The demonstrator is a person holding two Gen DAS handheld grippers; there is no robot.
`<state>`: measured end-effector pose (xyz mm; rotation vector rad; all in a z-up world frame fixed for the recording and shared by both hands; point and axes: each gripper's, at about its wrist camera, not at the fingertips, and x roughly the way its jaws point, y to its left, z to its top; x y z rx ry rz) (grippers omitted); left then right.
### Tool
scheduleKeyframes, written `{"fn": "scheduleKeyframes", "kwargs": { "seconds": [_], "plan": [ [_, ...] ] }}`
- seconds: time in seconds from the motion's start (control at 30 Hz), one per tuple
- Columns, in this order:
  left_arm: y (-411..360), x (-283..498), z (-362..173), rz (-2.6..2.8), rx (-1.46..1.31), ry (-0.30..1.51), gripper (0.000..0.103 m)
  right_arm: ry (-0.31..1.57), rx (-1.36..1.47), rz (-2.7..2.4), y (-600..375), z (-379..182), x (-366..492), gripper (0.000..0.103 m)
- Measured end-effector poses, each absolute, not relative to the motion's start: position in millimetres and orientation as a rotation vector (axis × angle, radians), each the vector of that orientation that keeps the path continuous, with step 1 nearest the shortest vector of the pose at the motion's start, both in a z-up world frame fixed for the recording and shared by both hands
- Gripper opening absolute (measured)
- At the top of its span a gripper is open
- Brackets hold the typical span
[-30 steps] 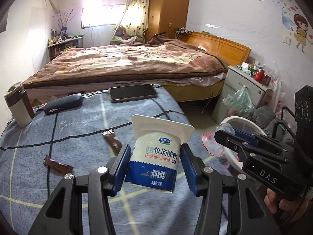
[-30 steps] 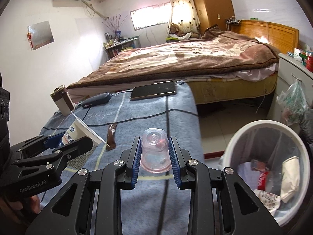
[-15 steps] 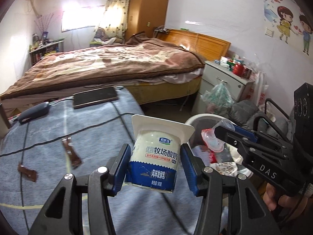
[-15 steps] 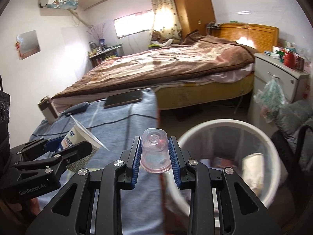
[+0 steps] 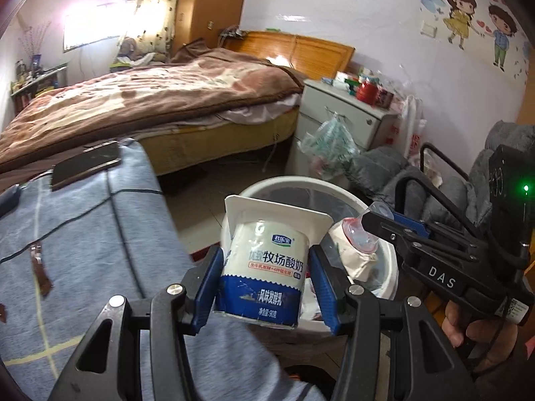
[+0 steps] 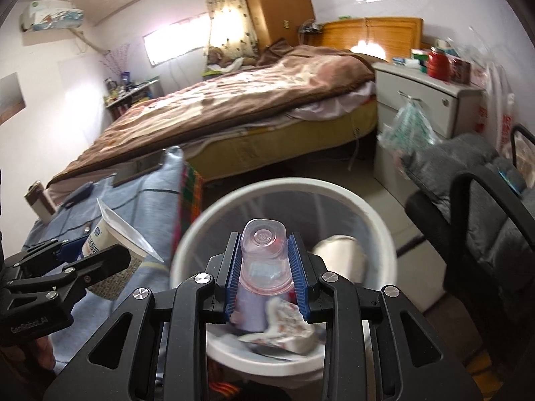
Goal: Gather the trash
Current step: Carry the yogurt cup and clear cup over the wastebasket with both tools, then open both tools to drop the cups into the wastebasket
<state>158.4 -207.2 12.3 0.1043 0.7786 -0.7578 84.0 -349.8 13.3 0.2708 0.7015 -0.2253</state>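
Note:
My left gripper is shut on a white and blue yogurt cup and holds it at the near left rim of the white trash bin. My right gripper is shut on a clear pinkish plastic cup, upside down, right above the open bin. The bin holds crumpled wrappers and a white wad. The right gripper also shows in the left wrist view, over the bin. The left gripper with the yogurt cup shows at the left of the right wrist view.
A table with a blue-grey cloth lies left of the bin, with two brown wrappers and a dark phone on it. A bed is beyond. A white nightstand and a black chair stand to the right.
Both grippers have swung right from over the table to the bin, each still holding its cup. The right gripper is now directly above the bin's opening.

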Motion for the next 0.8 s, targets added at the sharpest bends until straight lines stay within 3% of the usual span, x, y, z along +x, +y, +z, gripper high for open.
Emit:
{"fn": "scheduleKeyframes", "kwargs": {
  "seconds": [0.53,0.67,0.8],
  "plan": [
    [-252,152,-3,-0.747,0.143,0.809,0.055,0.767,0.277,-0.252,-382,-4,75,0.031],
    [-250,152,-3,-0.731,0.137,0.803,0.062,0.778,0.264,-0.257,-383,-6,75,0.032],
    [-248,153,-1,-0.725,0.133,0.805,0.063,0.778,0.261,-0.270,-384,-7,74,0.042]
  ]
}}
